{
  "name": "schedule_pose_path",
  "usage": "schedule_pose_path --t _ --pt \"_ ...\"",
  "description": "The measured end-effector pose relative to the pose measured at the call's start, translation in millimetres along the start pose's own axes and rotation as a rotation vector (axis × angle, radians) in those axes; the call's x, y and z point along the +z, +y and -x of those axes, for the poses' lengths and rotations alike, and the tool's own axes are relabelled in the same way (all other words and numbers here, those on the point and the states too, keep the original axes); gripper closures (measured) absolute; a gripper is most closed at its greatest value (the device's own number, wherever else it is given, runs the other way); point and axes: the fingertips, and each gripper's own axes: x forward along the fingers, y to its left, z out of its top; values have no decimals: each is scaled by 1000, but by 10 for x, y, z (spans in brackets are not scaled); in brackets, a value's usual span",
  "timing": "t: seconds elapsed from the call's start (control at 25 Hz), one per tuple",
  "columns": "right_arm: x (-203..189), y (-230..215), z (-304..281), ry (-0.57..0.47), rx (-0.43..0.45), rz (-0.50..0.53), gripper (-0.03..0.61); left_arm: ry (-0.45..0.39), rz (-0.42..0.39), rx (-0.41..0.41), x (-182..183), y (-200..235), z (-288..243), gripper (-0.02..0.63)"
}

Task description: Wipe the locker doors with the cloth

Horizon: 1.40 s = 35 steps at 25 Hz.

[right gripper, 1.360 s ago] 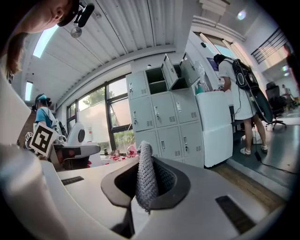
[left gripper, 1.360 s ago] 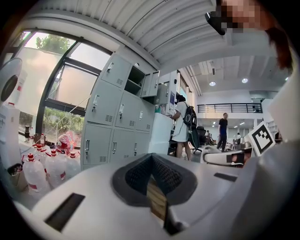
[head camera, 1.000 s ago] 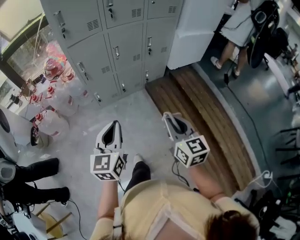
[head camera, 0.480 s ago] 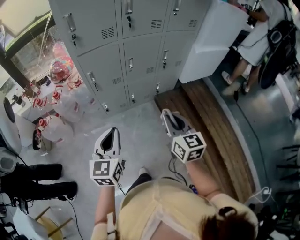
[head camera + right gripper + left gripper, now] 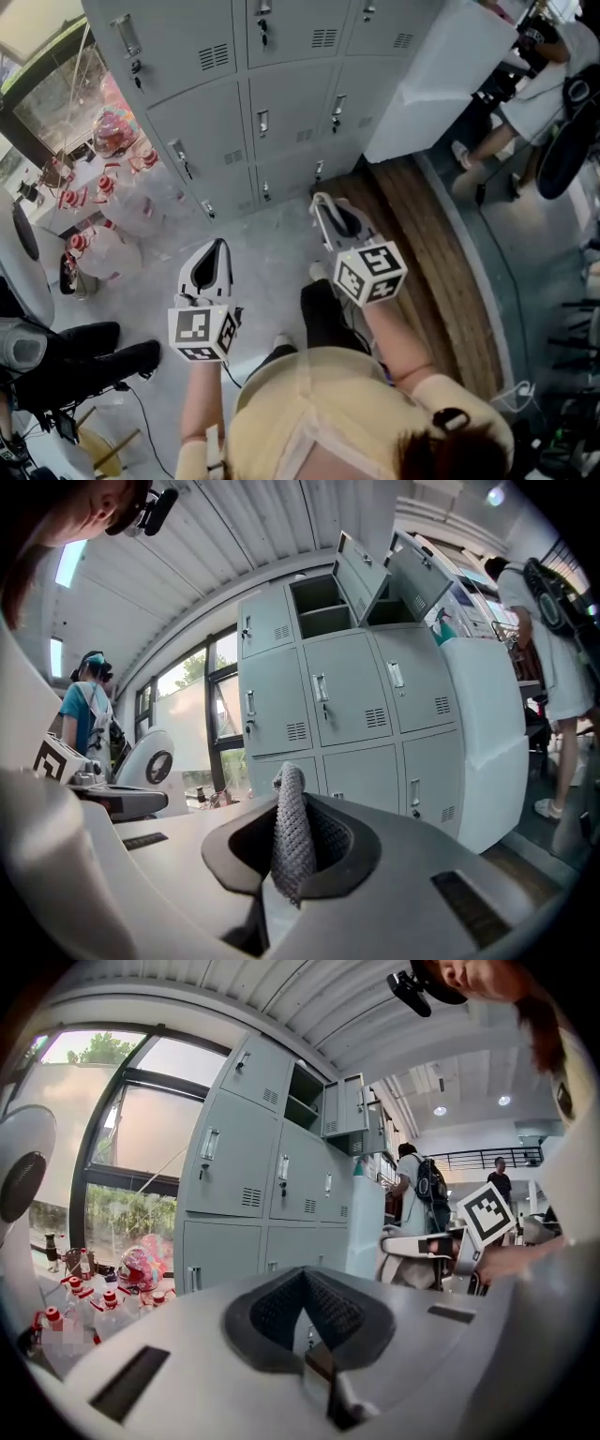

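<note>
The grey locker bank (image 5: 281, 103) fills the top of the head view, its lower doors closed. It stands ahead in the left gripper view (image 5: 253, 1176) and the right gripper view (image 5: 347, 705). My right gripper (image 5: 323, 204) points at the bottom row of lockers, a short way off. It is shut on a grey knitted cloth (image 5: 292, 841) that sticks up between its jaws (image 5: 286, 780). My left gripper (image 5: 218, 247) is lower and to the left, over the concrete floor. Its jaws (image 5: 303, 1274) are shut with nothing in them.
Bottles with red caps (image 5: 112, 178) crowd the floor left of the lockers. A white cabinet (image 5: 431, 84) and a wooden step (image 5: 422, 244) lie to the right, with a person (image 5: 534, 84) beyond. Someone's black-clad legs (image 5: 84, 352) sit at the left. Two top locker doors (image 5: 375, 574) hang open.
The person holding the grippers has stepped toward the lockers. Both grippers now sit closer to the bottom row, the right one leading. Their jaws have not changed.
</note>
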Motion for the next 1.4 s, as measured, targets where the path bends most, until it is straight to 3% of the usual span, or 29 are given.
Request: schedule_pose_path --t 0.48,0.76,1.4 --pt "340 -767 -1385 32 170 7 558 -61 65 169 309 368 -1278 612" --pt "447 -1049 -1995 45 249 27 558 -41 67 230 311 473 -1859 612" --pt "473 -1100 -3099 86 427 36 558 -24 127 420 368 831 -2511 612"
